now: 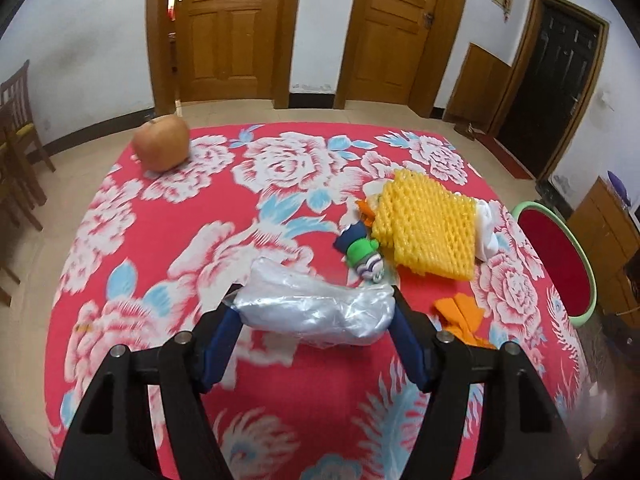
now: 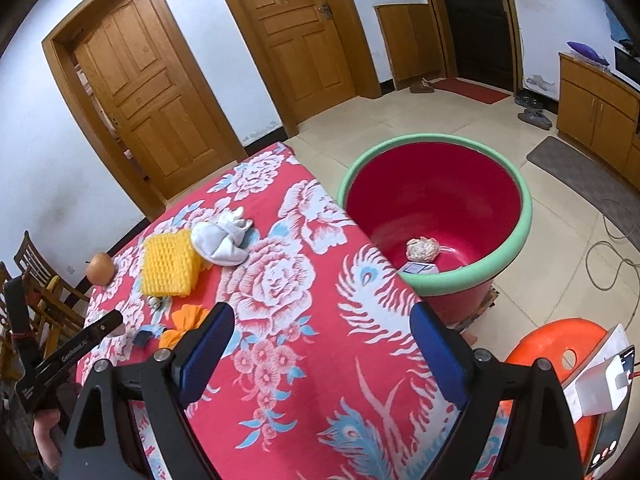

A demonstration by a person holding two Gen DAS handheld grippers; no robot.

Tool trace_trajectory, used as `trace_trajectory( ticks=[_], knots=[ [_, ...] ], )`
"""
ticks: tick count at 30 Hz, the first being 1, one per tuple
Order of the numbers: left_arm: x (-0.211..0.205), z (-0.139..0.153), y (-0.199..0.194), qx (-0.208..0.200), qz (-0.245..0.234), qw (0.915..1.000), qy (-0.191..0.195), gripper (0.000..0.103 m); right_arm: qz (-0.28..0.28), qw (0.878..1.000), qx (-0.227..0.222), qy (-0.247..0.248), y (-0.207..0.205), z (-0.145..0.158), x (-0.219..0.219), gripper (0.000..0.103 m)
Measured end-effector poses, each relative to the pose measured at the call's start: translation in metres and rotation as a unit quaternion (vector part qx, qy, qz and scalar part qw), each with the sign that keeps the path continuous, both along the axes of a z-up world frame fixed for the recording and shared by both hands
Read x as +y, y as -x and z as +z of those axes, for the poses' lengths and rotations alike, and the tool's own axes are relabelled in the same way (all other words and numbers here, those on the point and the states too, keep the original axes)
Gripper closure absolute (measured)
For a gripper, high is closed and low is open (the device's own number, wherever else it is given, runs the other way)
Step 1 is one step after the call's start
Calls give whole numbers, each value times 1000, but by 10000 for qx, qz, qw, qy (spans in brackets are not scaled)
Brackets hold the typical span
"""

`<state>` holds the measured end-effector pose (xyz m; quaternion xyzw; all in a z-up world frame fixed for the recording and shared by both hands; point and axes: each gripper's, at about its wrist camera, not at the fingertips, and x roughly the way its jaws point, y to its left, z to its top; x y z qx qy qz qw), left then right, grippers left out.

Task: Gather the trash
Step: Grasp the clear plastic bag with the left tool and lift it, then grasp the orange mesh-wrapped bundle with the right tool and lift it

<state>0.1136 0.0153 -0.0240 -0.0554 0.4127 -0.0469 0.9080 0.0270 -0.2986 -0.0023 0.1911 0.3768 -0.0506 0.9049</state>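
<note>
A crumpled clear plastic bag (image 1: 316,314) stretches between the blue pads of my left gripper (image 1: 315,300), which is shut on it just over the red flowered tablecloth (image 1: 280,168). Beyond it lie a small green and purple scrap (image 1: 366,258), a yellow foam net (image 1: 428,232), a white cloth (image 1: 486,236) and orange peel (image 1: 460,312). My right gripper (image 2: 322,314) hangs open over the cloth near the table's right edge, with nothing between its fingers. A red tub with a green rim (image 2: 528,216) stands on the floor beside that edge, and a crumpled wad (image 2: 422,249) and a small box (image 2: 418,268) lie inside it.
An apple (image 1: 162,148) sits at the table's far left corner. Wooden chairs (image 1: 16,128) stand left of the table. An orange stool (image 2: 560,344) with a white device on it is at the near right. Cables run across the tiled floor (image 2: 608,248).
</note>
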Motion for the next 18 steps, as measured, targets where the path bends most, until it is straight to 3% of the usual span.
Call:
trace_trajectory(
  ticks=[7,18],
  knots=[
    [11,4,32,-47,221,9997,-120,33,318,9995,-70,-45,4,-1,22,12],
    [28,-3,57,-21,570,9976,-388,33,1285,9914,-164,183,-7,-3,80,12]
  ],
)
